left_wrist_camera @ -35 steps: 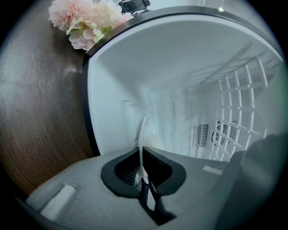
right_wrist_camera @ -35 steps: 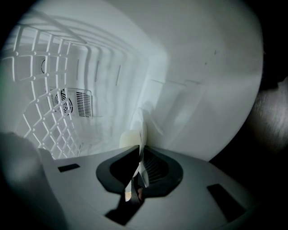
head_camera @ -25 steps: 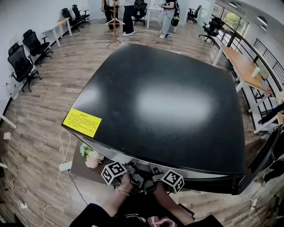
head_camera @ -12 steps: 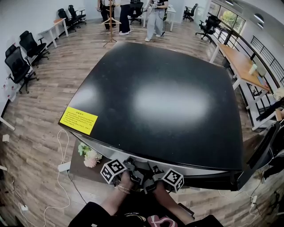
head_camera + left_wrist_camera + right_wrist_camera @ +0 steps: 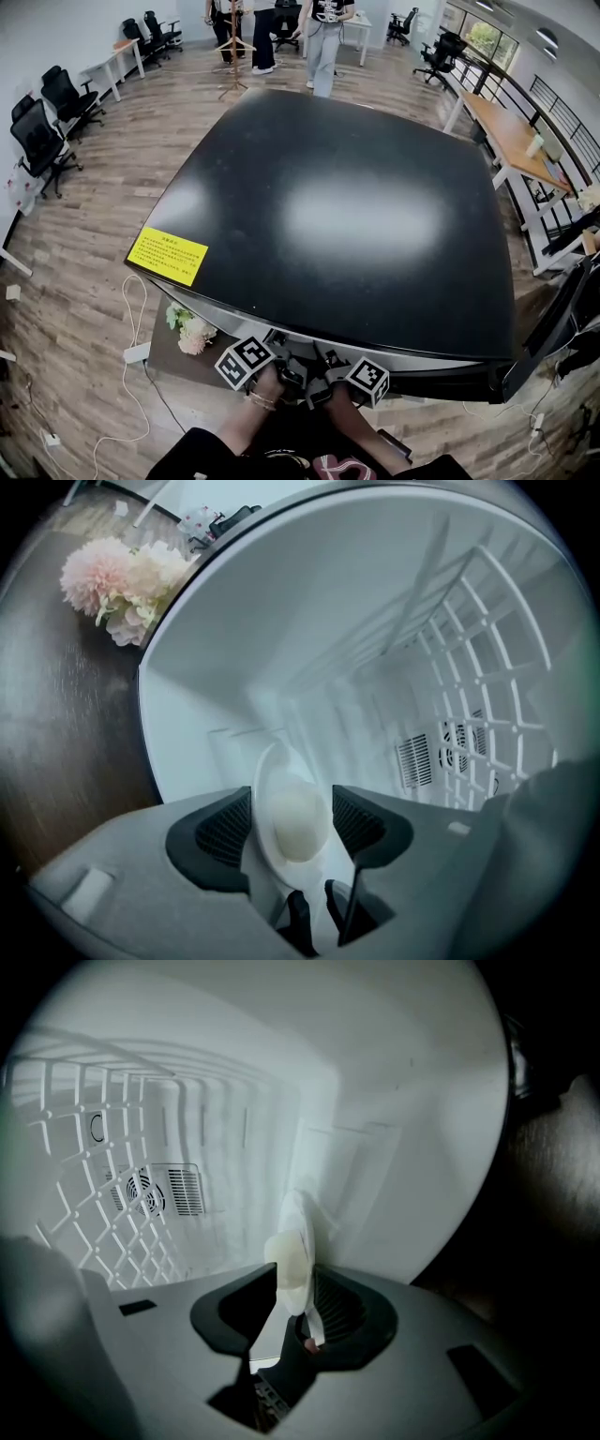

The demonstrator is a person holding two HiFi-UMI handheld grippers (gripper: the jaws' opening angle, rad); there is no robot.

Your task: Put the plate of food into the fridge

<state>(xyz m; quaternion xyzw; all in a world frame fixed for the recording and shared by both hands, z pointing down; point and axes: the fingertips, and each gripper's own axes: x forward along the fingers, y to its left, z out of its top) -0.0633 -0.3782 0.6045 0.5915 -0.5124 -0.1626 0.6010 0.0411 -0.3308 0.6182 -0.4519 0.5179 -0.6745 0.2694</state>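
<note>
The plate [image 5: 270,785] sits inside the fridge [image 5: 234,667]. The left gripper [image 5: 292,819] has just been opening wide and the right gripper [image 5: 295,1309] partway, with the rim loose between both. Draw them straight back without catching it.

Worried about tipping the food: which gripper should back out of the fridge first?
Left, probably. Both grippers' jaws have just been opening around the round white plate of pale food; the left gripper's stand well clear, the right gripper's sit close against it.

white plate [image 5: 266,766], seemingly cream food [image 5: 295,822]; black fridge top [image 5: 356,216], yellow label [image 5: 167,256].
</note>
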